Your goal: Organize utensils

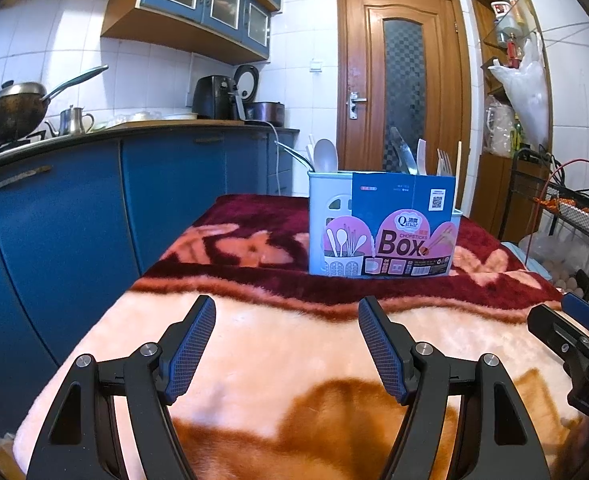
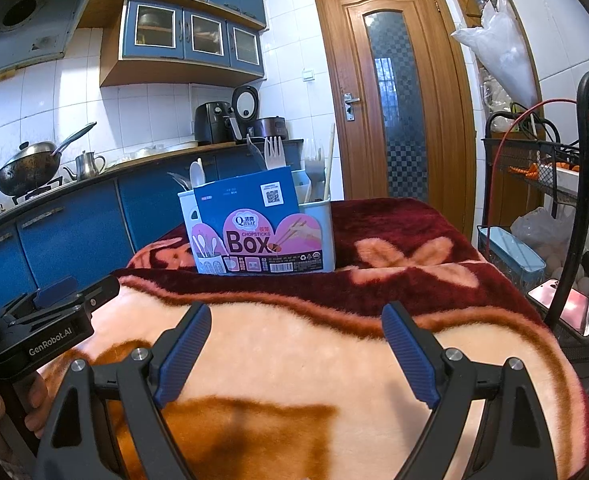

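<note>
Resting low over the near end of the blanket (image 1: pixel 254 360), both grippers stand with jaws spread and nothing between the pads. The left gripper (image 1: pixel 286 344) and the right gripper (image 2: pixel 294 350) sit side by side, each visible at the edge of the other's view.

The box (image 1: pixel 382 236) stands upright on the dark red far part of the blanket, well apart from both grippers. It lies ahead of each: slightly right of centre for the left gripper, slightly left of centre for the right one, so it sits roughly between their two lines of aim. Neither hand is clearly nearer.

Utensils stand in the box with handles down and working ends up, their long axes near vertical. A white spoon (image 1: pixel 326 156) occupies the left compartment; a fork (image 1: pixel 444 162) and a chopstick (image 1: pixel 459 164) rise at the right side. How the inside is divided cannot be fully made out, as the cardboard sleeve covers the front.

Judged from this layout, any pick requires a forward reach, then a jaw alignment across a vertical shaft from above.
</note>
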